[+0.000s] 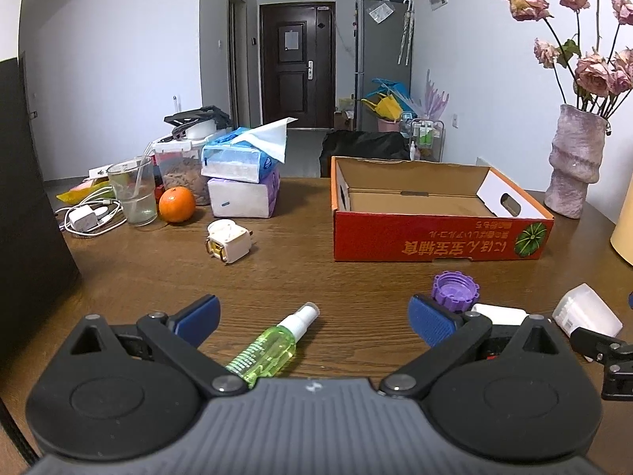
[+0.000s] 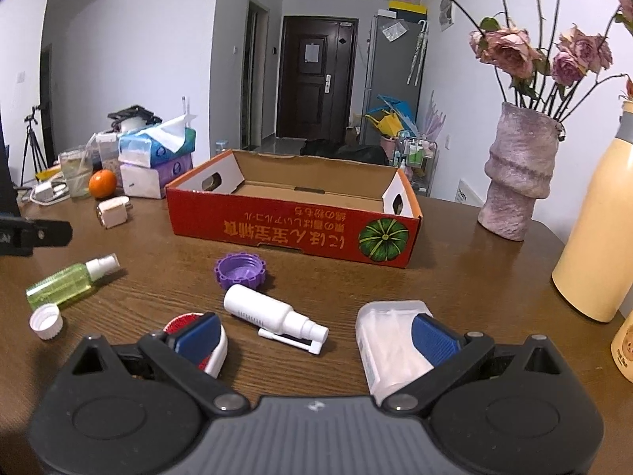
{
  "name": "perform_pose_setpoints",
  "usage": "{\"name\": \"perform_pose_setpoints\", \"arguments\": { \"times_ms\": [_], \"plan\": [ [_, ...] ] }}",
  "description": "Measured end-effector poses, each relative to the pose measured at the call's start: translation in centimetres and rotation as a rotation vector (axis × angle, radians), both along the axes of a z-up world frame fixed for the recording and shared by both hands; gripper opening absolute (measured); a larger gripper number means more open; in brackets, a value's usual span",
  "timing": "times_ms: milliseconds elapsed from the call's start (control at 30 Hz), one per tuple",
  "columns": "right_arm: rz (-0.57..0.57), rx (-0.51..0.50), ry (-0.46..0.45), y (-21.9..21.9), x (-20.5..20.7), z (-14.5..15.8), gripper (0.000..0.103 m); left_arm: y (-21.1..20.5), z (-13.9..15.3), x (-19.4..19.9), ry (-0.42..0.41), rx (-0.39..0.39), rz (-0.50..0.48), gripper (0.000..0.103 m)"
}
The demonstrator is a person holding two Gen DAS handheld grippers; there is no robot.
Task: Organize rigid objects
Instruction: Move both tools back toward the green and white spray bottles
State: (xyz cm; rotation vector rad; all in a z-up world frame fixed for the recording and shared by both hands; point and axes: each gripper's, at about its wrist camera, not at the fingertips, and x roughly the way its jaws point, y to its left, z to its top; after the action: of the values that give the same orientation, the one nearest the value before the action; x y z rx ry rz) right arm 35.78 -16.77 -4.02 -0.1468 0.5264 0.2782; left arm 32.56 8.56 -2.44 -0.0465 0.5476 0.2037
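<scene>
1. Left gripper (image 1: 314,322): spread wide, holding nothing, hovering low over the near edge of the tabletop (image 1: 277,273).
2. Directly between its blue pads: a green spray bottle (image 1: 273,346), lying flat, white nozzle toward the far edge, base toward the near edge and tucked partly under the gripper body. Long axis tilted a little rightward from the gripper's forward line, so a straight close would probably meet the flanks of the bottle rather than its ends.
3. Right gripper (image 2: 316,336): also spread and empty, further toward the right edge of the tabletop.
4. Between and just ahead of its pads: a white spray bottle (image 2: 273,316), flat, lying crosswise and slanted, base toward the far left, nozzle toward the near right. Likely needs a wrist turn before the pads can meet its sides.
5. Crowding the right gripper: a translucent plastic box (image 2: 387,340) touching or just beside the right pad, a red-and-white lid (image 2: 209,352) behind the left pad; a purple cap (image 2: 240,271) just beyond the white bottle; a small white cap (image 2: 46,320) by the green bottle's base.
6. Presumed destination: an open red cardboard box (image 1: 435,237), nothing visible inside it, toward the far edge, ahead and right of the left gripper, almost straight ahead of the right one.
7. Judgement: left gripper nearer and better aligned for the green bottle; white charger (image 1: 229,243) further off, toward the far left.
</scene>
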Motion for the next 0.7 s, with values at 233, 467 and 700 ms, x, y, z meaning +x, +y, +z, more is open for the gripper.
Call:
{"name": "perform_pose_setpoints", "arguments": {
  "times_ms": [233,467,700],
  "plan": [
    [0.043,-0.082,-0.002,1.7,2.4,-1.5,0.101,1.5,-0.9,0.9,0.026,-0.003,0.014,0.103],
    [0.095,-0.116,0.033,3.4,6.1,-3.0,0.094,3.0,-1.7,1.7,0.05,-0.012,0.032,0.103],
    [0.138,-0.071,0.111,4.2,8.8,-5.0,0.078,3.9,-2.5,2.5,0.081,-0.02,0.042,0.103]
  ]
}}
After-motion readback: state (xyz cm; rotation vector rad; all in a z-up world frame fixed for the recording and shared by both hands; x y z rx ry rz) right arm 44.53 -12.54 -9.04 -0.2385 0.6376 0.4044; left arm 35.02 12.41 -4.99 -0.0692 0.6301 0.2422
